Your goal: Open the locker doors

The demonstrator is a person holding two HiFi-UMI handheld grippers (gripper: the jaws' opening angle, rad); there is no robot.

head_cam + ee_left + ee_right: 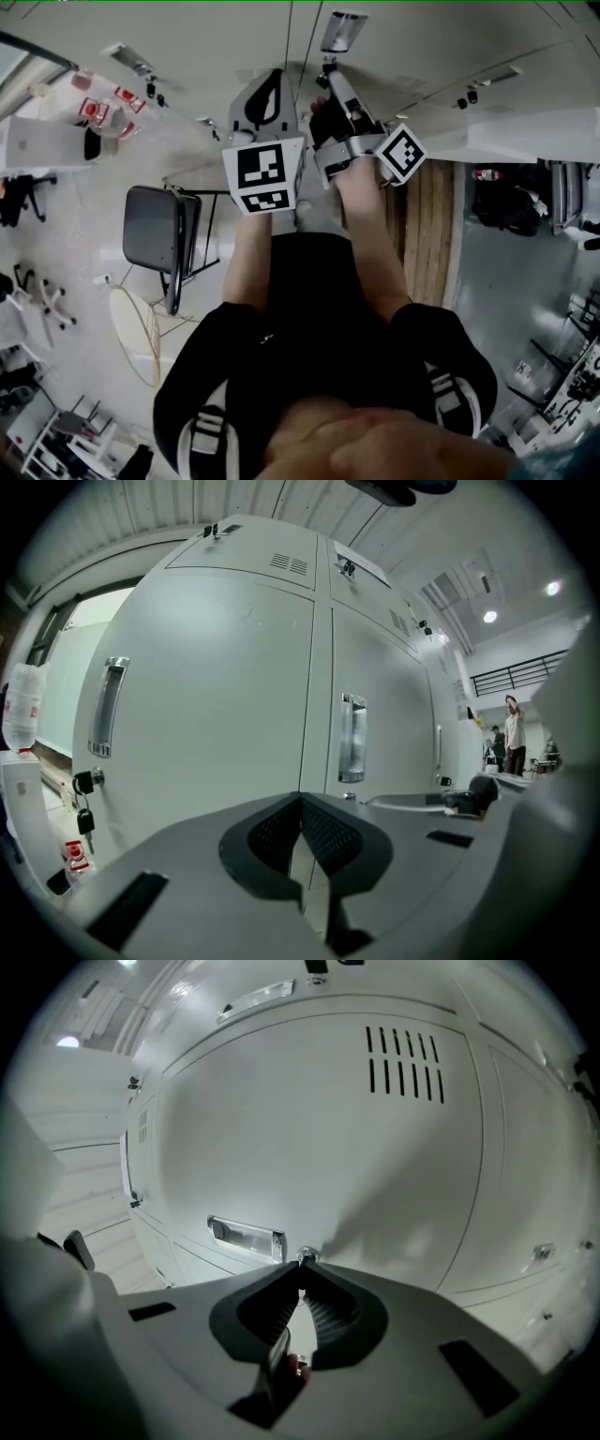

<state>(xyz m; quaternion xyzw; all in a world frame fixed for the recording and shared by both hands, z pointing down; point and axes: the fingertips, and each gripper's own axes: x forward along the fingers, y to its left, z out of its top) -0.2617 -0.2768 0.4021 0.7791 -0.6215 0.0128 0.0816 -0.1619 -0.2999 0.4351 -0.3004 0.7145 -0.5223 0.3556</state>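
Observation:
Pale grey locker doors [216,686] fill both gripper views. Each has a clear vertical handle [106,708], and a key [84,782] with a hanging tag sits in the left door's lock. My left gripper [301,799] is shut and holds nothing; it hangs a little short of the seam between two doors. My right gripper [303,1266] is shut on a small metal key at the lock [306,1256], just beside that door's handle [246,1237]. A dark strip and a red piece hang between its jaws. In the head view both grippers [273,80] [330,70] reach up to the lockers.
A folding chair [159,230] stands to my left, with bottles [94,108] on a white unit beyond it. A wooden strip [433,225] runs along the floor on the right. People [514,733] stand far off to the right of the locker row.

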